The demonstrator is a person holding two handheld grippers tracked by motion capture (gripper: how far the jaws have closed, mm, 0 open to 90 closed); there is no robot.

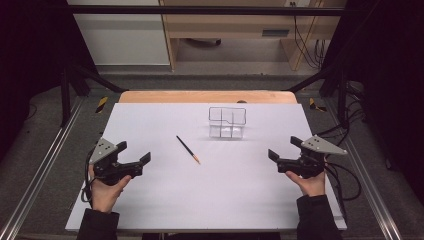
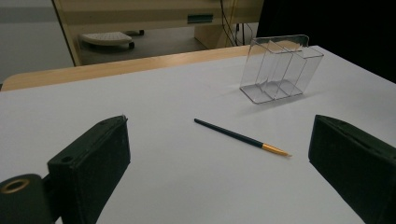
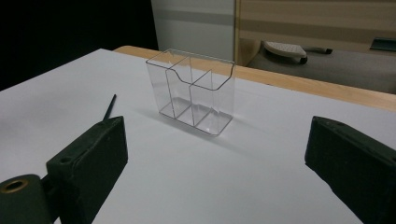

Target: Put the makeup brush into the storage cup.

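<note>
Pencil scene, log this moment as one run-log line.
left gripper: open, empty | right gripper: open, empty | pencil: flat on table, untouched | clear organizer: upright, empty

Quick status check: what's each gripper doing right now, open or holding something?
Left gripper: open, holding nothing; the pencil lies apart from it on the table.
Right gripper: open, holding nothing; the clear organizer stands untouched ahead of it.
</note>
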